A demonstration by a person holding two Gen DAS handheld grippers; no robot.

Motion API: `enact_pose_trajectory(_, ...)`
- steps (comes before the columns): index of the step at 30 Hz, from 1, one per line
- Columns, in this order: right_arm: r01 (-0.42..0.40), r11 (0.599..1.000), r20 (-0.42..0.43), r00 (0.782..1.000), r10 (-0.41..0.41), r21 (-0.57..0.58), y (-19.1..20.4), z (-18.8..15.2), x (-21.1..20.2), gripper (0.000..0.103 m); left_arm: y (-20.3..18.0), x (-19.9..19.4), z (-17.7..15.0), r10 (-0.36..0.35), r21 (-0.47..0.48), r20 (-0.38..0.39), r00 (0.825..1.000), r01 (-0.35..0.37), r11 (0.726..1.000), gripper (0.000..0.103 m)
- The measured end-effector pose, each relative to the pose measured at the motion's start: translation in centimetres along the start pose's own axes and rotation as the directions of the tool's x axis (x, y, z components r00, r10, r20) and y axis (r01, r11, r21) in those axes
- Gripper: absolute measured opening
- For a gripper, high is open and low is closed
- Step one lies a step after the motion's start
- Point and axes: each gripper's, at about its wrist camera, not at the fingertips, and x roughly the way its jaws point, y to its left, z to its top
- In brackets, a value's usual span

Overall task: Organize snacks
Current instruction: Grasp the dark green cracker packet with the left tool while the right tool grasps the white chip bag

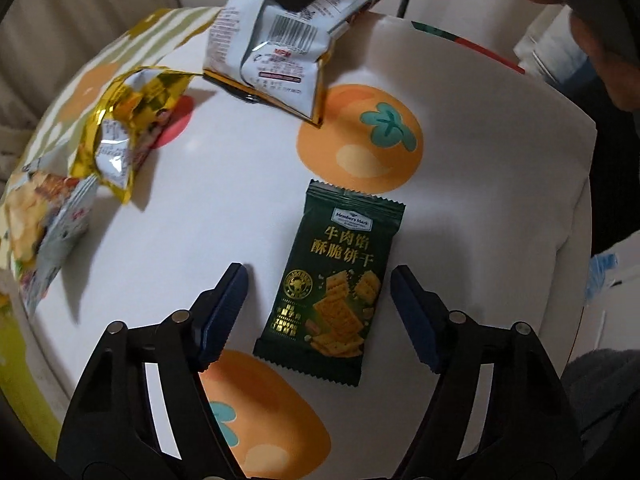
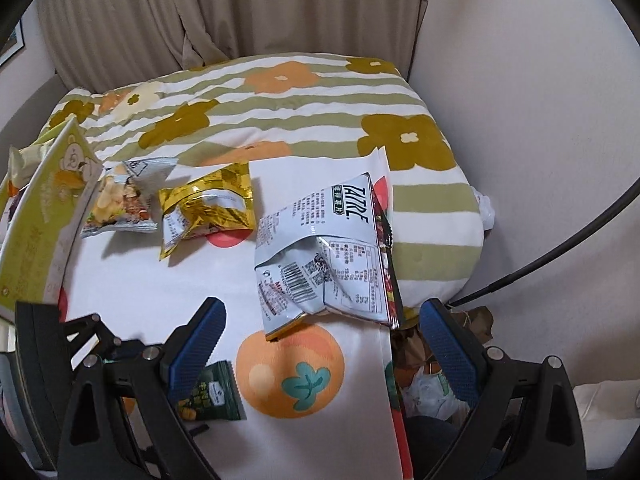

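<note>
The left gripper [image 1: 320, 284] hovered over the dark green cracker packet [image 1: 334, 280] lying flat on the white cloth [image 1: 200, 208], jaws apart on either side, not touching it; the right gripper [image 2: 324, 336] hung with jaws spread wide before the crumpled white snack bag [image 2: 324, 248], gripping nothing; a gold packet [image 2: 208, 208] lay beside that bag

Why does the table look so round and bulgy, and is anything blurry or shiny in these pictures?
Left wrist view: the fisheye lens bows the white tablecloth into a dome; the green cracker packet is sharp, the far-left snacks smear; the gold packet glints. Right wrist view: same bowing, dark corners, soft shadows beside the gold packet, sheen on the white chip bag.
</note>
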Motion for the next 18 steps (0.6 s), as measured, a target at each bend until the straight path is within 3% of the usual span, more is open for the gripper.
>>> enact_pose_trajectory(5,0.013,1.0,-0.009,1.0,-0.013,-0.008,0.0,0.8,1.1,0.097,-0.2,0.5,0.8,-0.016,0.032,-0.008,1.0,0.017,0.999,0.068)
enact_pose_trajectory(7,0.012,1.0,-0.012,1.0,-0.012,-0.013,0.0,1.0,1.5,0.097,0.0,0.2,0.8,-0.021,0.036,0.003,1.0,0.021,0.999,0.059)
enact_pose_trajectory(9,0.014,1.0,-0.015,1.0,-0.015,-0.016,0.0,1.3,2.0,0.097,0.6,-0.1,1.4,-0.014,0.015,0.003,1.0,0.014,1.0,0.043)
enact_pose_trajectory(18,0.022,0.999,-0.02,1.0,-0.022,-0.037,0.4,2.5,3.9,0.097,4.0,-0.1,2.2,-0.001,-0.095,0.006,1.0,0.001,0.995,0.041)
